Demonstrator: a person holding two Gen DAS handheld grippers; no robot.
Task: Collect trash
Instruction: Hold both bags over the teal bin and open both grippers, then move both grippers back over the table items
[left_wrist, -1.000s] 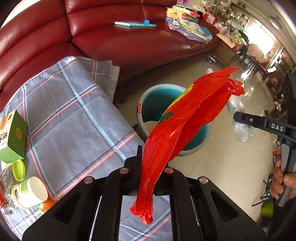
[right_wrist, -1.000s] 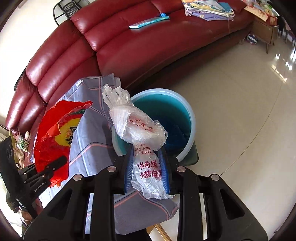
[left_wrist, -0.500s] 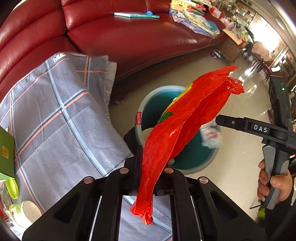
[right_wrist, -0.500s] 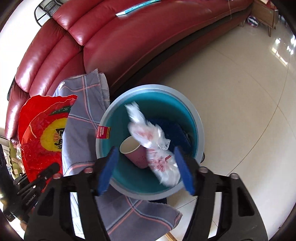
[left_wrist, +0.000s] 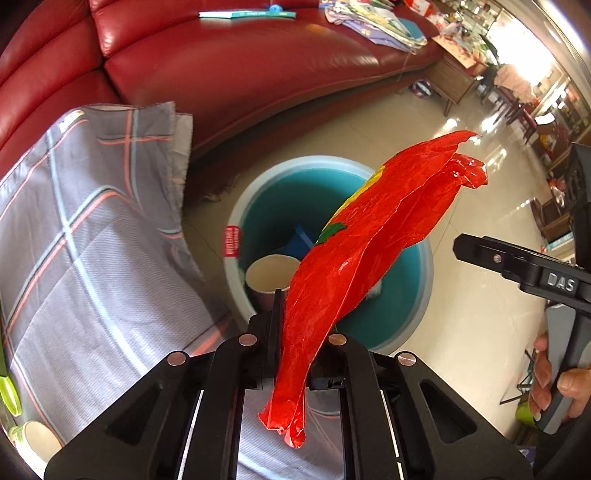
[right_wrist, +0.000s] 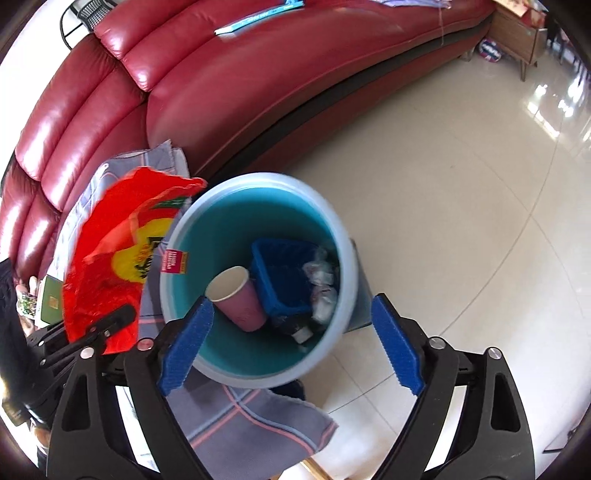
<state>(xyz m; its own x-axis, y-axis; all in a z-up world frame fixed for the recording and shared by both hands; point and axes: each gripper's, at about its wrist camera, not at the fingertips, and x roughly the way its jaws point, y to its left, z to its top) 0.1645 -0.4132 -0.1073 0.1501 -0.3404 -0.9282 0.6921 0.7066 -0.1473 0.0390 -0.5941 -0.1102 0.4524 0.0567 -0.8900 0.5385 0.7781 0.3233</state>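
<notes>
A red leather sofa curves behind a pale tiled floor, and a surface under a grey checked cloth sits close to it. Just off the cloth's corner, on the floor, stands my blue bin. My left gripper has its jaws pressed on a red wrapper, pinching it near its lower end; the rest of the wrapper sticks up and forward, over the bin's opening as the left camera sees it. My right gripper hangs above the bin with its jaws spread wide and nothing between the blue pads. Inside the bin I see a pink paper cup lying tilted, a blue basket beside it, and a crumpled clear plastic bag against the basket. A white jar is at the near left edge of the surface.
</notes>
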